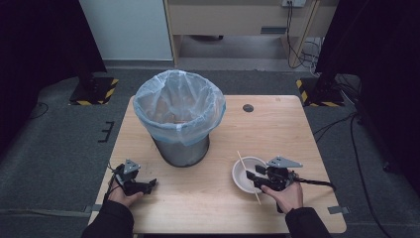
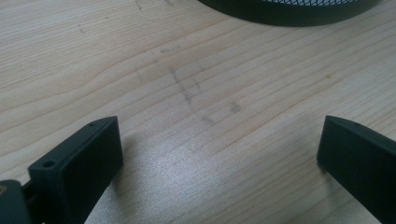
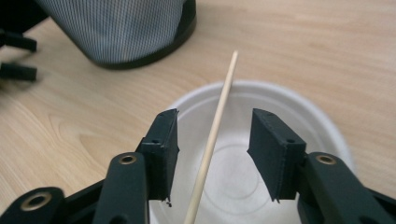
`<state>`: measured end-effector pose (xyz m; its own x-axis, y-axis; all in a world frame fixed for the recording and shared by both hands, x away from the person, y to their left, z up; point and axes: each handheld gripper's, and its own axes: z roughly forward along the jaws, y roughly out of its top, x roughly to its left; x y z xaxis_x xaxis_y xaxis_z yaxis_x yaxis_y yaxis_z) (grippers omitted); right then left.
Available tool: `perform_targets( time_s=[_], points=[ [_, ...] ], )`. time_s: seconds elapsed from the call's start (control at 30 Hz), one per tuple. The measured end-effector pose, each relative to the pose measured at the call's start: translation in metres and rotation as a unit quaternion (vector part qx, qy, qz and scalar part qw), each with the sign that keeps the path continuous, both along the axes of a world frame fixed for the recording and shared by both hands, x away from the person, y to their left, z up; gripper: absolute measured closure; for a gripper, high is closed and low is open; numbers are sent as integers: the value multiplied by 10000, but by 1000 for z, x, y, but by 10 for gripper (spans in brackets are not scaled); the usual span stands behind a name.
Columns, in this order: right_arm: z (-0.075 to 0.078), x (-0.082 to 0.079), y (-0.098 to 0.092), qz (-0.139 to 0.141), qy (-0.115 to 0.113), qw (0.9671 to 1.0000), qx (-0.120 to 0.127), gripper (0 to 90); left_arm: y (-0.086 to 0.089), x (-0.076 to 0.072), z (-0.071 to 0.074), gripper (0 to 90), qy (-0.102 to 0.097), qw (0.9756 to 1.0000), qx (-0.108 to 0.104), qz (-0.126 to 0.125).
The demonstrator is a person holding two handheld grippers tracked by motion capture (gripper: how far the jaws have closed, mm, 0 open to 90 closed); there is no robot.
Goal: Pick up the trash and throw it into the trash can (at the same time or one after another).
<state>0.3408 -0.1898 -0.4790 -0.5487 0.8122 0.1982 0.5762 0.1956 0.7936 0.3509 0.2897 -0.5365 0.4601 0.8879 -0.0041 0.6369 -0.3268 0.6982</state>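
A pale wooden surface stands on grey carpet in a dark-curtained room, carrying a mesh waste bin lined with a translucent bag, a white bowl and a thin wooden stick laid across the bowl. The right tool is poised over the bowl; in the right gripper view the stick runs up between the two black jaws, nearer the left one, with a clear gap on either side, so the jaws are about half open and hold nothing yet. The bowl lies directly beneath them, and the bin's base sits beyond, up and to the left. The left tool rests low near the front left of the surface, its jaws spread wide and empty over bare wood, with the bin's rim just ahead.

The step in hand appears to be grasping the stick. To do it well, the jaws should probably be centred on the stick before closing, so neither pad pushes it sideways and rolls it off the bowl's rim. Closing squarely across the shaft, clear of the bowl's wall, would likely keep the light bowl from tipping or being dragged along.
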Motion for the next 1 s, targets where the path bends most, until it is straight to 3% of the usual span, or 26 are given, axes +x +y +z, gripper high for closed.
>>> perform_targets(
  time_s=[0.07, 0.37, 0.7, 1.0],
  points=[
    [-3, 1, 1, 29, 49, 9999, -122, 559, 0, 0, 0, 0, -1, 10000, 0, -2],
    [-9, 4, 1, 11, 355, 9993, -142, 639, 0, 0, 0, 0, 1, 10000, 3, -1],
    [-11, 4, 2, 81, 533, 9984, -194, 743, 0, 0, 0, 0, 0, 10000, 2, -2],
    [-12, 6, 1, 62, 586, 9974, -419, 792, 0, 0, 0, 0, 0, 10000, 2, -2]
  ],
)
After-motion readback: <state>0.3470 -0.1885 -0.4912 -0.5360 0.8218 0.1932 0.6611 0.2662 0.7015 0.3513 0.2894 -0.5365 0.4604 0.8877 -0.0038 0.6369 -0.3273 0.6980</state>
